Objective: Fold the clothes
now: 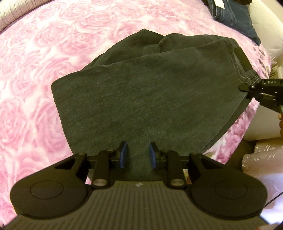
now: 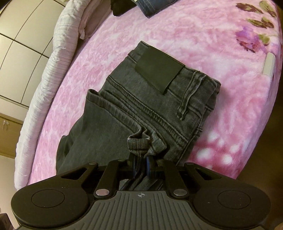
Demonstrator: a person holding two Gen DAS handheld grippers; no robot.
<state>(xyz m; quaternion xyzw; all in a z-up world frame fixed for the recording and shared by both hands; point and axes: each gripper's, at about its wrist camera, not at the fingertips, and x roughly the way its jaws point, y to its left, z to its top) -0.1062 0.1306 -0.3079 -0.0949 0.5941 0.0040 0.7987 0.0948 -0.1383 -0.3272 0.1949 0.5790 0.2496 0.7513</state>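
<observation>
My left gripper (image 1: 138, 154) hangs over the near part of the grey jeans (image 1: 145, 92), pointing steeply down. Its two blue pads (image 1: 123, 154) stand apart with a clear gap, about half of the way open, and between them I see only flat grey cloth lying below. If the pads touch this cloth, I cannot tell; they do not pinch it.

My right gripper (image 2: 141, 165) is almost fully closed. Its pads press on a bunched fold of the jeans (image 2: 141, 109), near a belt loop and the waistband seam, and the cloth wrinkles up just in front of the fingers. In the left wrist view this gripper (image 1: 245, 89) comes in from the right edge and bites the corner of the jeans beside the waistband.

The jeans lie folded on the pink blanket (image 1: 53, 53) with the rose pattern, and the black patch (image 2: 159, 69) on the waistband faces up. Blue jeans (image 1: 231, 12) lie well apart at the far edge of the bed.
</observation>
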